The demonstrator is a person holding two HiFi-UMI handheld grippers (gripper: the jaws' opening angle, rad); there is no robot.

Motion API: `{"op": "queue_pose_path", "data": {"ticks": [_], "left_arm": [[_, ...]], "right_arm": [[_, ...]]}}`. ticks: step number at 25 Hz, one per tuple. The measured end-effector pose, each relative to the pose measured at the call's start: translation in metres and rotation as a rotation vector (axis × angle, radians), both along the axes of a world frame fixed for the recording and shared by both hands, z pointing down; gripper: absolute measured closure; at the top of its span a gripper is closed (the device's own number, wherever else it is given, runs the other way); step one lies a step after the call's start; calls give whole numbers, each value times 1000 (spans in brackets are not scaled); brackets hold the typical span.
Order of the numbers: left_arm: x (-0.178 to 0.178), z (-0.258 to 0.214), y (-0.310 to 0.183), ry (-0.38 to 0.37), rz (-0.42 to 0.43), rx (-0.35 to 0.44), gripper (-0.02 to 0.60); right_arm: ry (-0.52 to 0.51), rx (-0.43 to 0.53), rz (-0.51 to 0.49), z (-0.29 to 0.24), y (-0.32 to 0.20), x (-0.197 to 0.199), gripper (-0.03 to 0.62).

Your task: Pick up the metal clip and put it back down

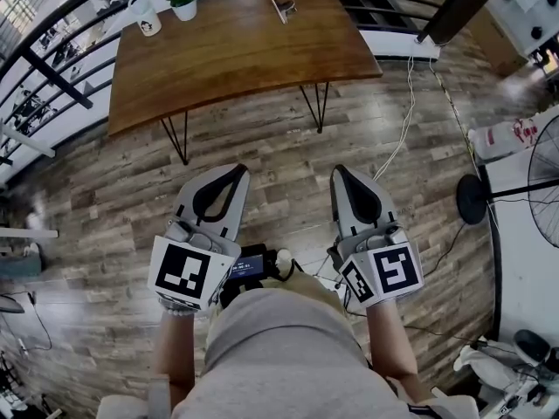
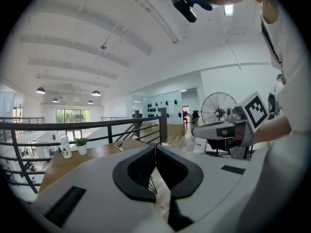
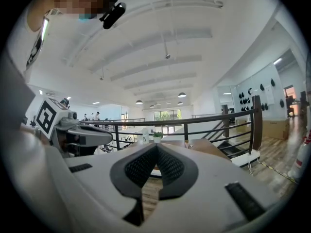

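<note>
The metal clip (image 1: 284,9) lies near the far edge of the wooden table (image 1: 236,55), small and silvery; in the left gripper view the clip (image 2: 119,146) shows as a small glint on the tabletop. My left gripper (image 1: 237,173) and right gripper (image 1: 341,174) are held side by side over the floor, well short of the table. Both are shut with nothing between their jaws. In the left gripper view the left gripper (image 2: 155,148) has its black pads meeting at the tip; the right gripper (image 3: 156,146) looks the same in its own view.
A white bottle (image 1: 145,16) and a small potted plant (image 1: 184,0) stand at the table's far left corner. A black railing (image 1: 52,68) runs behind the table. A standing fan (image 1: 524,186) and white cables (image 1: 403,120) are on the right of the wood floor.
</note>
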State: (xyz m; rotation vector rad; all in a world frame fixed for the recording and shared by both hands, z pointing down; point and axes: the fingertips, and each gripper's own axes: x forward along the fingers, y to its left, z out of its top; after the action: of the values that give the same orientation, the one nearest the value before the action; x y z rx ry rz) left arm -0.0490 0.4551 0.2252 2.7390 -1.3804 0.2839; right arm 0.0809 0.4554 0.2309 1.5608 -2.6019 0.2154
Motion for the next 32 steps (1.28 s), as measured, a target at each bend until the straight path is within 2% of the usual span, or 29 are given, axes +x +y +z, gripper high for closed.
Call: {"op": "queue_pose_path", "data": {"ticks": [4,6,9,18,28,32], "left_arm": [[2,1,1,12,-15,-9,571],[3,2,2,17,-11,-13,540],[6,5,0,9,-10,-10,478],[26,4,4,-51,10,11,477],[48,0,15,-12,-20,18,477],[60,-1,17,-30,-7,47,477]], "right_arm": [[-8,-3,-10,2,1,-2,591],[-13,-7,-15,3,1,-2,523],[-19,-11,-9,4,0,1,482],[-18,-26,-34,11,0,17,482],[-25,-2,-54,9,12,42,482],[-16,8,-66,8,18,49,482]]}}
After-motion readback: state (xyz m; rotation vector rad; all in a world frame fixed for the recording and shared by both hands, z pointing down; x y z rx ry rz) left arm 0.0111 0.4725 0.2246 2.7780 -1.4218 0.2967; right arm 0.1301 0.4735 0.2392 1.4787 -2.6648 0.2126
